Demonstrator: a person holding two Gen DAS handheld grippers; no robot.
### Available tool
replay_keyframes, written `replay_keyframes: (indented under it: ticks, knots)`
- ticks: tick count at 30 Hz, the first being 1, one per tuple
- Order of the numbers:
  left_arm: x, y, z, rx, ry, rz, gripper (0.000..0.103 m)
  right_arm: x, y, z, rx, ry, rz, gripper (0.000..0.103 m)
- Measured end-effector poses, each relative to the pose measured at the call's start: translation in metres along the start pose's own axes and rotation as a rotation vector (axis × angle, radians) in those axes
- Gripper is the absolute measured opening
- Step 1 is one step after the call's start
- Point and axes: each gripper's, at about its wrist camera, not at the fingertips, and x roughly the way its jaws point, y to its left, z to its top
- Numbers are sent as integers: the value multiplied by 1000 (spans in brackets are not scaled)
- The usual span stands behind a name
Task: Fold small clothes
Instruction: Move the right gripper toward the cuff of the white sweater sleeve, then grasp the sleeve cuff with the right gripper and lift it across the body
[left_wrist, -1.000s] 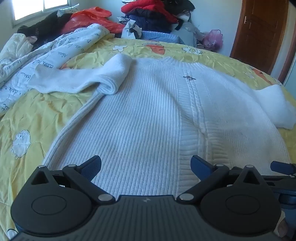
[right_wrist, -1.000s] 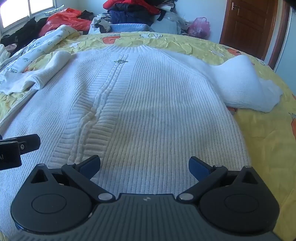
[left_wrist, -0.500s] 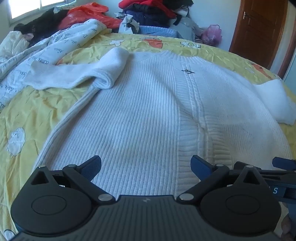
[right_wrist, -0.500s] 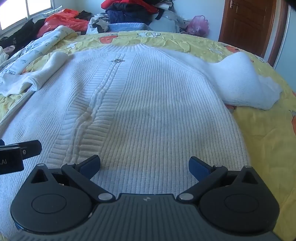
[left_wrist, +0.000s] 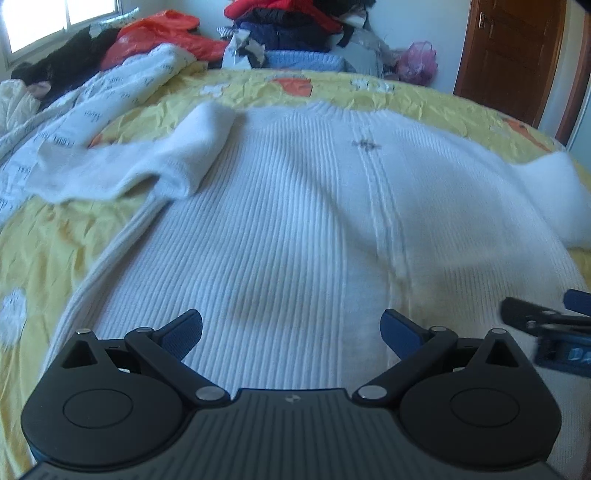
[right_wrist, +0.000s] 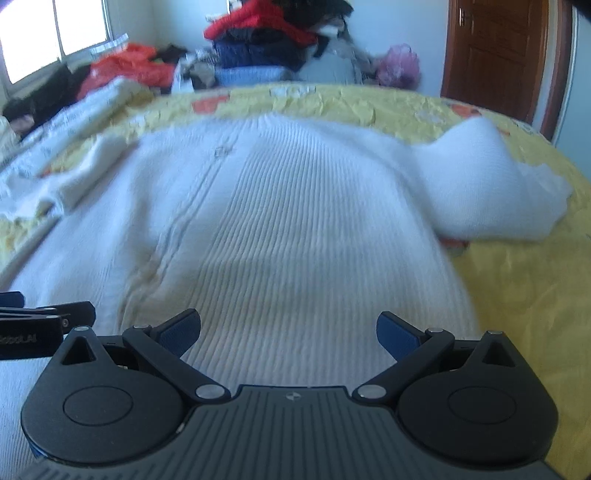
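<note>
A white ribbed knit sweater (left_wrist: 295, 221) lies flat on a yellow bedspread (left_wrist: 37, 258), collar far from me, hem near me. Its left sleeve (left_wrist: 147, 170) is bunched out to the left and its right sleeve (right_wrist: 491, 195) is bunched out to the right. My left gripper (left_wrist: 291, 332) is open and empty, low over the hem's left half. My right gripper (right_wrist: 288, 330) is open and empty, low over the hem's right half. Each gripper's tip shows at the edge of the other's view: the right gripper (left_wrist: 546, 321) and the left gripper (right_wrist: 48, 314).
A white printed quilt (left_wrist: 92, 110) lies along the bed's left side. Piled clothes (left_wrist: 288, 29) and a red-orange bag (left_wrist: 159, 37) sit past the bed's far edge. A brown door (left_wrist: 513, 55) stands at the far right. The yellow bedspread (right_wrist: 524, 295) shows right of the sweater.
Both grippers have dropped lower and closer to the sweater's hem; the views are now blurred from motion. Both stay open. The sweater has not moved.
</note>
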Motion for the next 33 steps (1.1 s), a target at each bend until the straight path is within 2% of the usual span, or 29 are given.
replay_keyframes:
  ticks: [5,8,10,12,17,20,23,28,29,30,33]
  knots:
    - [22,-12,17,-2,-31,-39,103,8,-52,23,45,-39,-18,103]
    - [40,-21,22,14,-23,-45,103,7,-93,30,87,-105,-45,103]
    - [53,-25,20,24,-12,-44,103,3,-127,33,143,-165,-61,103]
    - [56,-29,15,48,-46,-31,103,0,-166,41,207,-223,-54,103]
    - [57,-31,2,64,-149,-31,103,8,-267,69,384,-274,-126,100]
    - [57,-30,1,54,-162,-34,103,17,-315,83,492,-286,-164,96]
    - [57,-30,1,52,-167,-34,103,39,-360,95,614,-271,-163,91]
    - [57,-31,1,50,-166,-39,103,76,-409,96,759,-210,-150,82]
    - [57,-30,1,49,-166,-39,103,83,-414,93,793,-214,-134,84]
    - [57,-30,0,48,-166,-40,103,83,-418,93,799,-242,-119,82]
    - [57,-30,0,47,-165,-40,103,94,-417,95,810,-253,-90,75]
